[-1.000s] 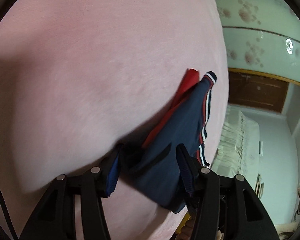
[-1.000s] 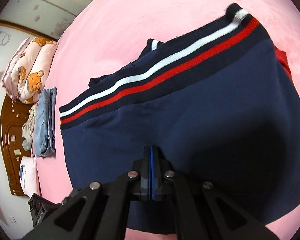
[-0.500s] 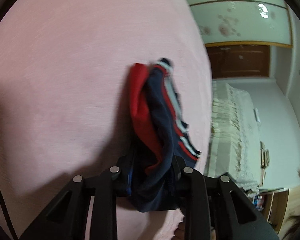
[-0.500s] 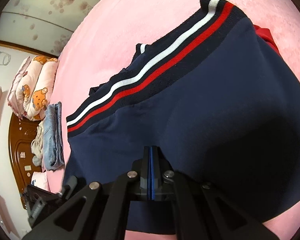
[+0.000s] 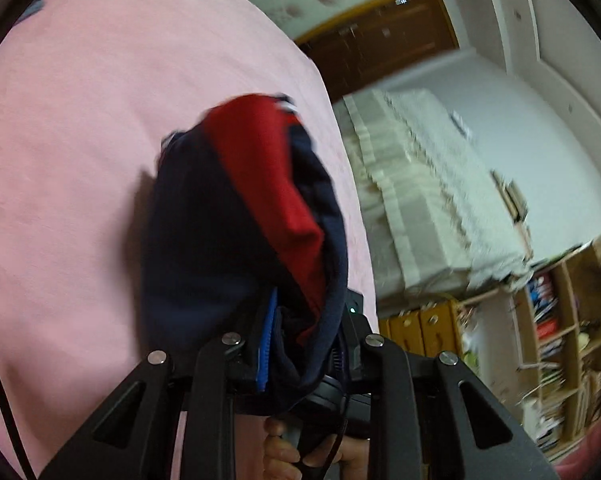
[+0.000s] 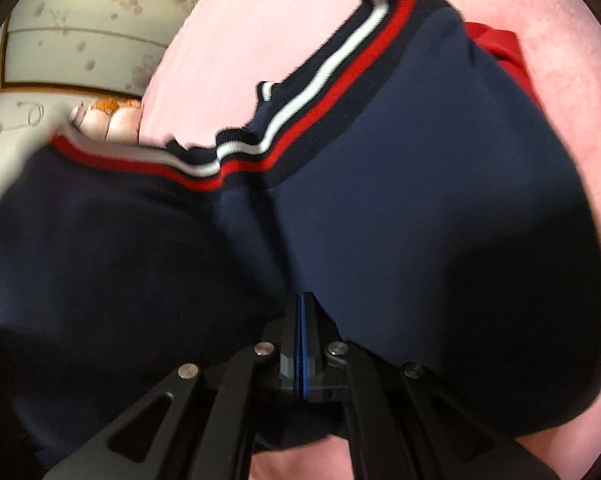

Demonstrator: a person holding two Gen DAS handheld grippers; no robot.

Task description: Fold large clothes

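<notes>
Left claw's got a bunch of the sweater now, mid-fold

A second ago the left gripper (image 5: 300,344) had its jaws wide around an edge of the navy sweater (image 6: 380,208) on the pink bedspread (image 5: 80,140); they've closed down since and now pinch a thick wad of navy and red cloth, which stands up off the bed in front of the camera with the red lining showing; the right gripper (image 6: 302,356) has its jaws fully together, low on the body of the sweater, though I can't tell if any cloth is actually caught between them; the striped hem has buckled toward the left in its view; looks like one side is about to get carried over the rest.
</notes>
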